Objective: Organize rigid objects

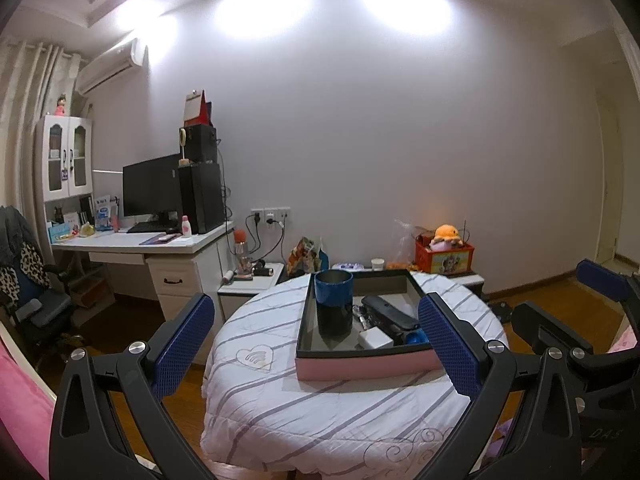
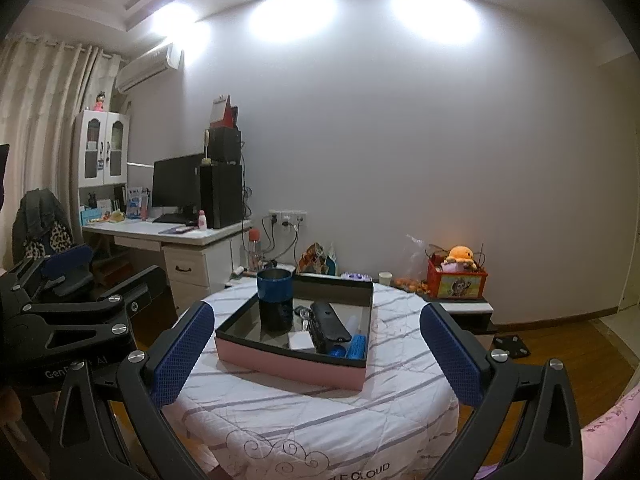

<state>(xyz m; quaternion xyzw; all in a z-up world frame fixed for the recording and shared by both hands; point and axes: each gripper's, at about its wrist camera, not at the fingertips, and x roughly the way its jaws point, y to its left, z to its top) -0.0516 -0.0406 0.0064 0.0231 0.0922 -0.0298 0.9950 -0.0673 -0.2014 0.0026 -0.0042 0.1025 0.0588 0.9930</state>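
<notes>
Both grippers gape empty before pink tray [image 1: 368,366] holding blue cup [image 1: 333,288].

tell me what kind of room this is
Most likely a bedroom or study at home: a desk with a monitor, a wall air conditioner beside curtains, and a small round table holding a pink tray.

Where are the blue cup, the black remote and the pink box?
blue cup [image 2: 274,286], right wrist view, blue upper wall.
black remote [image 2: 328,320], right wrist view, top face.
pink box [image 1: 366,366], left wrist view, near outer wall.
</notes>
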